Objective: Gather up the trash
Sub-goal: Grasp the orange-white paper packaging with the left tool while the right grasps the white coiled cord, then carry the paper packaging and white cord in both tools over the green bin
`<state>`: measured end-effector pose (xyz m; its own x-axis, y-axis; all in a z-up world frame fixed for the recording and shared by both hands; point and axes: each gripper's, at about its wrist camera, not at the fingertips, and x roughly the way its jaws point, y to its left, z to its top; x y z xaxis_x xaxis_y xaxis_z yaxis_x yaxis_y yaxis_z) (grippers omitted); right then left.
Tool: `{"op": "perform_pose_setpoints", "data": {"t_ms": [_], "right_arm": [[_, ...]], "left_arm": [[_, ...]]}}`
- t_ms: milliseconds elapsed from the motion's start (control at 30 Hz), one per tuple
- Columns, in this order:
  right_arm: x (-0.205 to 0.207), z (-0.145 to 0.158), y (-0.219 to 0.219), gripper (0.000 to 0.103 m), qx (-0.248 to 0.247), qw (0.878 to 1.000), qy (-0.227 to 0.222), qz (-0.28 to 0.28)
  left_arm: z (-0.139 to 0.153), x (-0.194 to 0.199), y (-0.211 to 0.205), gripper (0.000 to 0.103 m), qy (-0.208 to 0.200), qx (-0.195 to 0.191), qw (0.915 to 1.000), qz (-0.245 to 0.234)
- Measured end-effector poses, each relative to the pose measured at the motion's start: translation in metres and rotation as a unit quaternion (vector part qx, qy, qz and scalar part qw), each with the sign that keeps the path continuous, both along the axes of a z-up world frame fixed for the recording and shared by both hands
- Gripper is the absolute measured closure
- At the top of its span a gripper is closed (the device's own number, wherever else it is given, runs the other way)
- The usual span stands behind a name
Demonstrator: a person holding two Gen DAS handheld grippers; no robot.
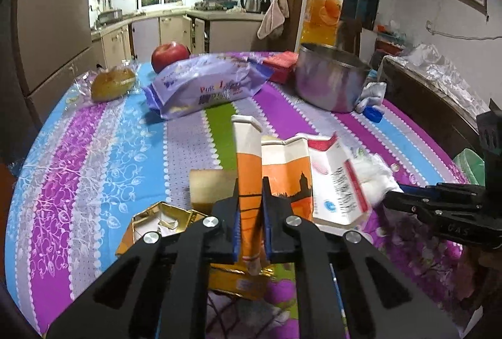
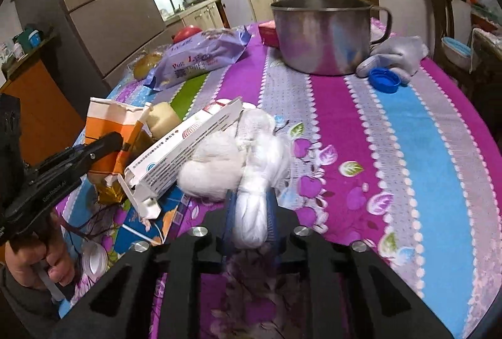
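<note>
My left gripper (image 1: 249,188) is shut on a flattened orange and white carton (image 1: 248,157), which stands upright between the pads over the striped tablecloth (image 1: 94,150). Against its right side leans a white box with red print (image 1: 335,182). A gold box (image 1: 157,219) lies open at the lower left. My right gripper (image 2: 251,201) is shut on a crumpled white plastic wad (image 2: 216,172) that touches the white box (image 2: 188,147). In the right wrist view the left gripper (image 2: 106,141) grips the orange carton (image 2: 103,119) at the left. In the left wrist view the right gripper (image 1: 392,198) enters from the right.
Further back on the table stand a steel pot (image 1: 329,82), a purple snack bag (image 1: 207,82), an apple (image 1: 169,55), a wrapped bun (image 1: 113,83) and an orange juice bottle (image 1: 324,13). A blue cap (image 2: 384,80) lies by the pot. A person's hand (image 2: 31,263) holds the left gripper.
</note>
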<state>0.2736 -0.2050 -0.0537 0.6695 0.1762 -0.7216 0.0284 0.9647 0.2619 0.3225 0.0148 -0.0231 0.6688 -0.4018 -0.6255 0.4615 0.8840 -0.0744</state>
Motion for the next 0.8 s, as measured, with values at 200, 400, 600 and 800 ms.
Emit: {"op": "perform_pose_setpoints", "data": {"t_ms": [200,400,600,800], "right_arm": [[-0.038,0.020,-0.011,0.083,-0.022,0.999,-0.046,-0.012],[-0.103,0.056,-0.008,0.083,-0.096,0.987,-0.126,-0.038],[-0.165,0.087,-0.027,0.083,-0.130,0.974,-0.171,-0.075],[-0.210,0.108,-0.055,0.083,-0.151,0.964,-0.190,-0.107]], "left_arm": [[0.019,-0.035,-0.010,0.094,-0.047,0.007,0.9987,0.020],[0.051,-0.095,-0.043,0.094,-0.113,0.001,0.9931,0.033],[0.069,-0.145,-0.086,0.094,-0.145,-0.023,0.9888,0.025],[0.081,-0.176,-0.121,0.094,-0.158,-0.034,0.9868,0.010]]}}
